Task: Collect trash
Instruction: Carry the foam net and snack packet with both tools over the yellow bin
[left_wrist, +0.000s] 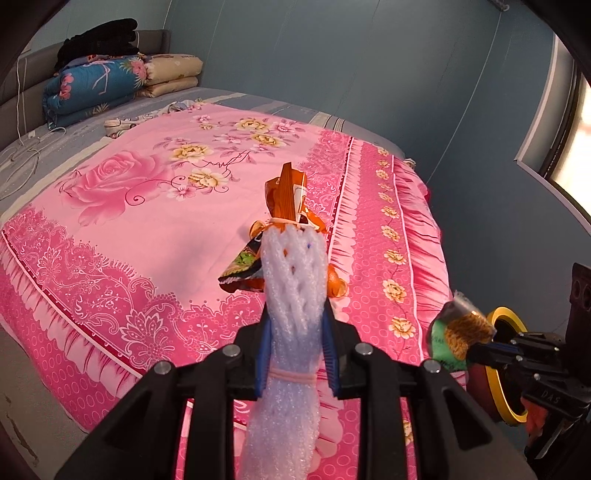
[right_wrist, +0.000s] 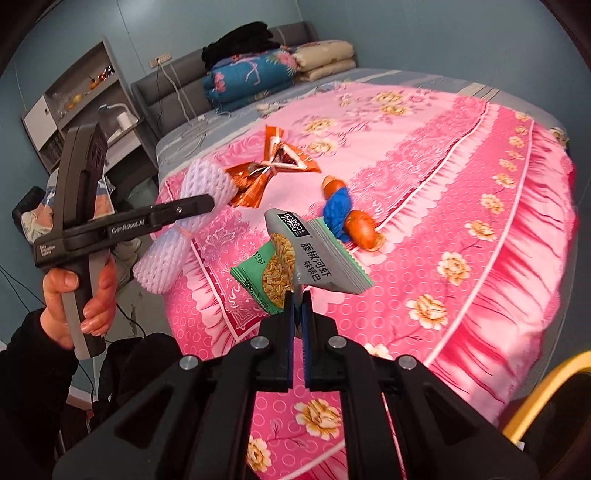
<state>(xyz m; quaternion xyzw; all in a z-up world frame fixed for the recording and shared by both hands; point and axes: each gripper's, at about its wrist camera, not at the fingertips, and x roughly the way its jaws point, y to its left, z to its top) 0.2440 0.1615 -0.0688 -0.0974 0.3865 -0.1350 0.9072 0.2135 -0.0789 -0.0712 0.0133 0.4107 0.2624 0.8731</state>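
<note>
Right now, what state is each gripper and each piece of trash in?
Left gripper: shut on the white foam net, held off the bed.
Right gripper: shut on the green snack packet, lifted clear.
Orange wrapper: lying on the pink bedspread, tied at the middle.
Blue and orange bundle: lying on the bedspread, untouched.

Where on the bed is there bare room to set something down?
The big rose print left of the orange wrapper is bare, and so is the flowered border strip toward the bed's right edge. The middle is crowded: the orange wrapper and the orange-and-blue bundle lie close together.
</note>
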